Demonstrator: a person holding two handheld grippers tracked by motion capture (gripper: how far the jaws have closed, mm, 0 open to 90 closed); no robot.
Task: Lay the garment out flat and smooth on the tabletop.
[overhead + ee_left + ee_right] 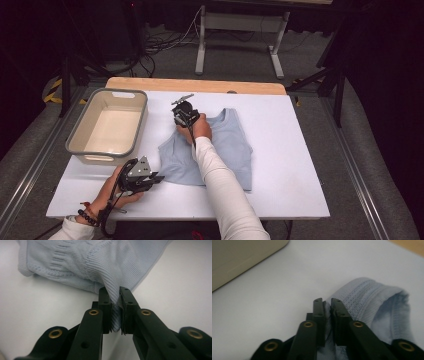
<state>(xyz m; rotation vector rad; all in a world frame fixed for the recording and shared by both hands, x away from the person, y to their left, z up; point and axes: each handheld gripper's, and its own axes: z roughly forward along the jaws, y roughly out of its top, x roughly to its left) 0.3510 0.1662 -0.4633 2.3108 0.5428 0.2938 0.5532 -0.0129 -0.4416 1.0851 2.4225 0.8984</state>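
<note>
Top [220, 150], pale blue knit, lies flat mid-table beside a tub [107, 125]; soft, light, limp, best pinched at hems, as left gripper [152, 178] and right gripper [181, 116] clamp its edges.

Bright even light on the white table [290, 165], dark surroundings; right gripper view soft.

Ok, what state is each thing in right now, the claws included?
Left claw: shut on the top's hem corner.
Right claw: shut on the top's ribbed strap edge.
Light blue knit tank top: lying mostly flat on the table, pinched at two spots.
Beige bin: upright, nothing inside.
</note>
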